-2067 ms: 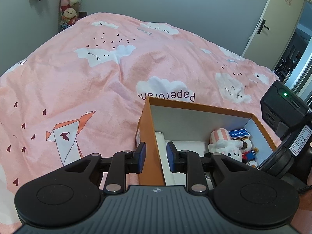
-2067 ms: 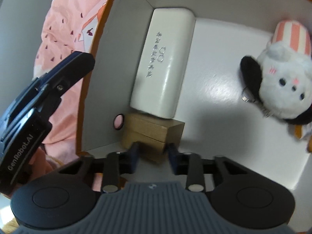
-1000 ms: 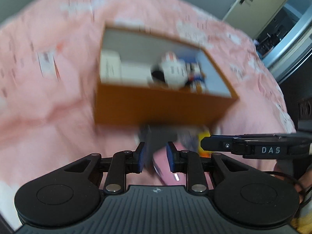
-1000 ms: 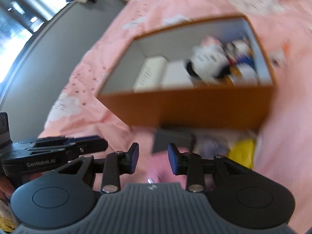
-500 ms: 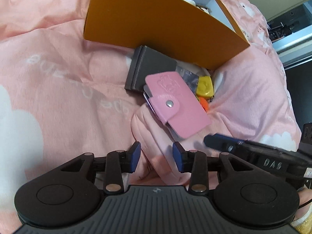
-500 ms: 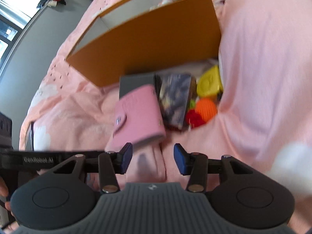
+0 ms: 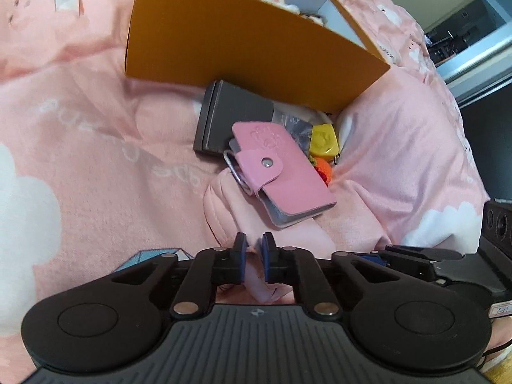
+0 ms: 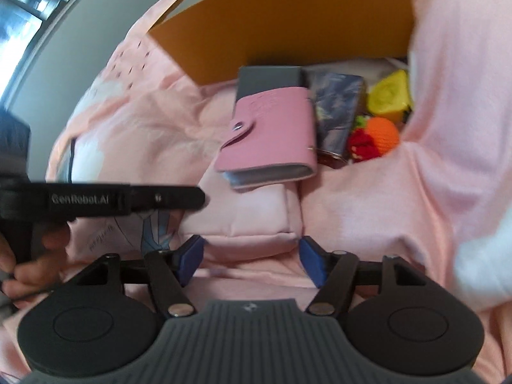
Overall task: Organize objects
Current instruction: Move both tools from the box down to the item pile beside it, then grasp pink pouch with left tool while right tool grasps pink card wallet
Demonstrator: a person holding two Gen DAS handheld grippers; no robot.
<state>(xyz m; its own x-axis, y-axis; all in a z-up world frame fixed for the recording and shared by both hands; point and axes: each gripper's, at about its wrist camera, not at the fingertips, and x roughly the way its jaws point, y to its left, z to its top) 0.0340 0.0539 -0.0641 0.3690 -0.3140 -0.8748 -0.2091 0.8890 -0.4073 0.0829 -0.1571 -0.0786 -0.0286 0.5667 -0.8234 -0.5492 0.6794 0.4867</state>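
Observation:
A pink snap card holder lies on the pink bedcover in front of an orange box. A dark grey case lies under it. Beside it are a dark patterned packet, a yellow toy and an orange-and-red knitted toy. My left gripper is shut on a fold of the bedcover just in front of the card holder. My right gripper is open around a raised bedcover fold.
A white plush shows inside the box. The pink bedcover spreads all around, bunched up high at the right. The other gripper's black finger reaches in from the left in the right wrist view. A doorway is far right.
Both grippers have left the box and come down in front of it to the heap of objects. The left gripper has closed on the bedcover fold; the right has opened wide.

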